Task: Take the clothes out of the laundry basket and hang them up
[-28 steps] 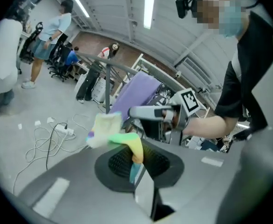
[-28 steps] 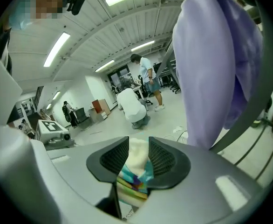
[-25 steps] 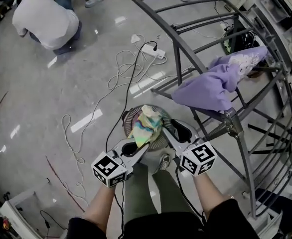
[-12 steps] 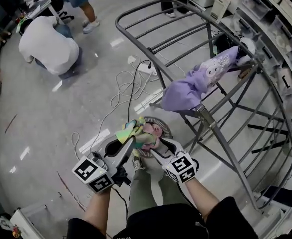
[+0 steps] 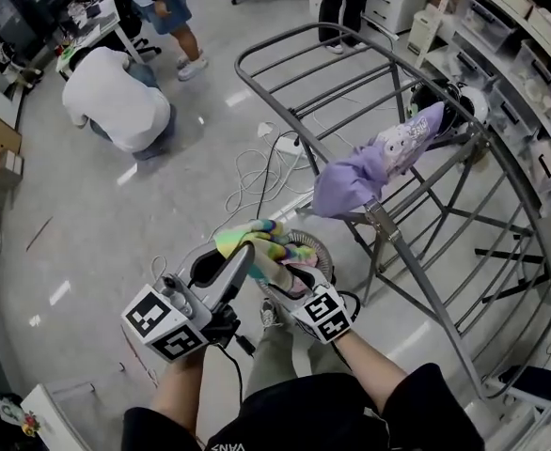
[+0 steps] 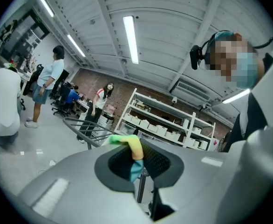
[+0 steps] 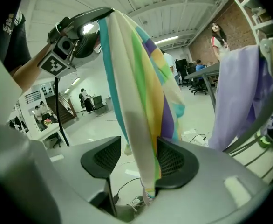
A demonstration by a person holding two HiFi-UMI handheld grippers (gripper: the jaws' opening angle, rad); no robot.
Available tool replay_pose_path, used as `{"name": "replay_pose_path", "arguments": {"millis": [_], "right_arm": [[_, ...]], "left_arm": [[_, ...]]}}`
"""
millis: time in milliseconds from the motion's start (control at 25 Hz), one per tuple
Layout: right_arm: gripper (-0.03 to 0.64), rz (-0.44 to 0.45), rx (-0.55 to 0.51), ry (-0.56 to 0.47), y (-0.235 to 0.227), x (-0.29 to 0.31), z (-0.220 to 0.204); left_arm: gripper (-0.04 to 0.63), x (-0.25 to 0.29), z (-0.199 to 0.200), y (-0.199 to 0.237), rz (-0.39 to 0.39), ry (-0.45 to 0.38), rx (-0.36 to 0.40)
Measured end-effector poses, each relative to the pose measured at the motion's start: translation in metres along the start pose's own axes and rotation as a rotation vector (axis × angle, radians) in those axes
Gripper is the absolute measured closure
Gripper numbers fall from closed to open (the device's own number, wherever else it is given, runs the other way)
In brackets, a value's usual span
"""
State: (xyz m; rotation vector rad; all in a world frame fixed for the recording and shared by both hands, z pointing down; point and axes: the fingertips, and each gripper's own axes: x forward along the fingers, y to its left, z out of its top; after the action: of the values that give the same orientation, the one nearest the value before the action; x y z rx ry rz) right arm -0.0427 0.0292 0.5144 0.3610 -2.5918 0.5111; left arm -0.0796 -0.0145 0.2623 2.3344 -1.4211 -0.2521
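Rainbow-striped pastel cloth [image 5: 257,241] hangs above the round grey laundry basket [image 5: 315,250] in the head view, beside the grey metal drying rack [image 5: 415,283]. In the left gripper view, your left tongs [image 6: 137,164] are clamped on its edge, so keep them tight. In the right gripper view, your right tongs [image 7: 134,161], just opened wide, straddle the cloth loosely; re-grip another edge to spread it.

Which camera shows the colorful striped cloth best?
The right gripper view: the cloth hangs full length from the left gripper, passing between the right gripper's jaws, which have just been opening. The head view shows it bunched; the left gripper view shows only a pinched corner.
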Motion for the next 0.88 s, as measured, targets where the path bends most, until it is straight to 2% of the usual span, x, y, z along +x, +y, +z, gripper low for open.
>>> {"name": "replay_pose_path", "arguments": {"millis": [120,200,280,400,640,880], "right_arm": [[0.391,0.004,-0.017,-0.016,0.011,0.007,0.011],[0.430,-0.004,-0.036,-0.028,0.013,0.009,0.017],[0.591,0.001,-0.054,-0.034,0.014,0.005,0.023],[0.594,0.065,-0.039,-0.056,0.016,-0.016,0.035],[0.594,0.233,0.095,-0.143,0.007,-0.077,0.080],[0.592,0.229,0.137,-0.245,-0.027,-0.130,0.134]], "left_arm": [[0.560,0.003,0.006,-0.009,0.000,-0.005,-0.004],[0.560,0.005,0.008,-0.013,0.001,-0.003,0.004],[0.560,0.006,0.010,-0.010,0.022,-0.003,0.023],[0.560,0.004,0.016,0.004,0.080,-0.002,0.057],[0.560,-0.002,0.016,0.043,0.199,0.029,0.081],[0.560,-0.014,0.039,0.063,0.252,-0.026,0.086]]}}
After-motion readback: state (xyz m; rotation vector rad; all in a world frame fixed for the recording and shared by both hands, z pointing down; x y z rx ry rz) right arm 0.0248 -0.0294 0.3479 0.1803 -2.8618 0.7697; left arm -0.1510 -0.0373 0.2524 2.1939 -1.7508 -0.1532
